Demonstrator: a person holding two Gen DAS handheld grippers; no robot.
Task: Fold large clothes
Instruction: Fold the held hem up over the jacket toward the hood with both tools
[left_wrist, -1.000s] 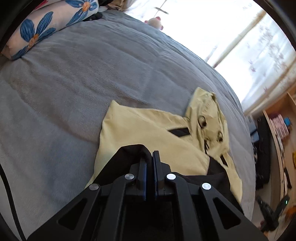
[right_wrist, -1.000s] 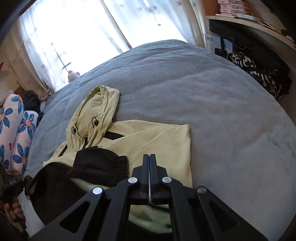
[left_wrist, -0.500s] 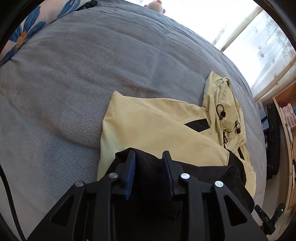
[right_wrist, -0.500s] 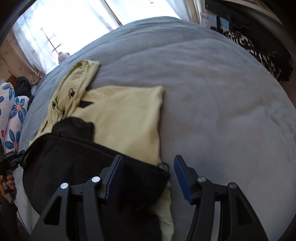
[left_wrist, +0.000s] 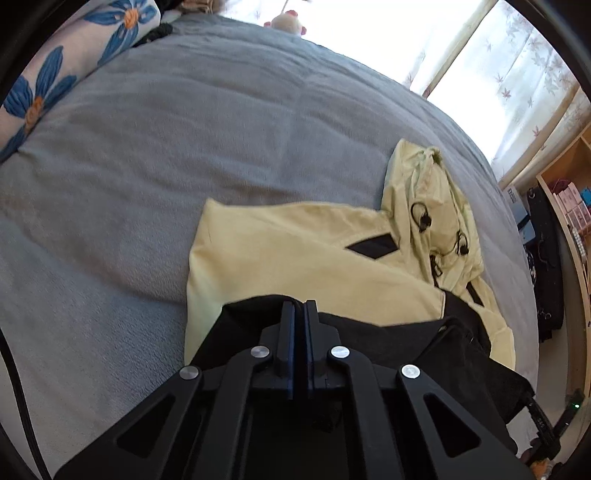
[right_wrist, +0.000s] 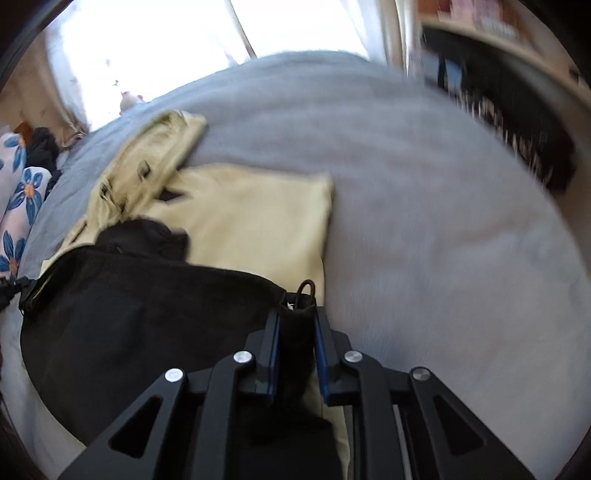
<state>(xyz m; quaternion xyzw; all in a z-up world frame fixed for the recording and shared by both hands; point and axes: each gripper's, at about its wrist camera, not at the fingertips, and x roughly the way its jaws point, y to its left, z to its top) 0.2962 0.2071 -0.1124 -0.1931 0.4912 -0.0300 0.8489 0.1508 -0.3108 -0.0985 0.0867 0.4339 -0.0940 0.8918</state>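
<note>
Item: yellow hooded jacket (left_wrist: 295, 258) with black lower panel (right_wrist: 147, 302), lying on the grey bed (left_wrist: 184, 129), hood (left_wrist: 428, 206) toward the window.

Done, as we judge it: the sides look turned in, since the yellow body shows a straight edge on either side and a black cuff (right_wrist: 147, 236) rests on top; the black hem is lifted off the bed at both corners.

Left tool (left_wrist: 299, 314): jaws fully closed, pinching the black hem at its corner.

Right tool (right_wrist: 295, 317): jaws have just been closing and now clamp a bunched black hem corner with its cord loop (right_wrist: 306, 288).

Left to do, we reckon: carry the hem toward the hood, lay it flat, deal with the hood.
</note>
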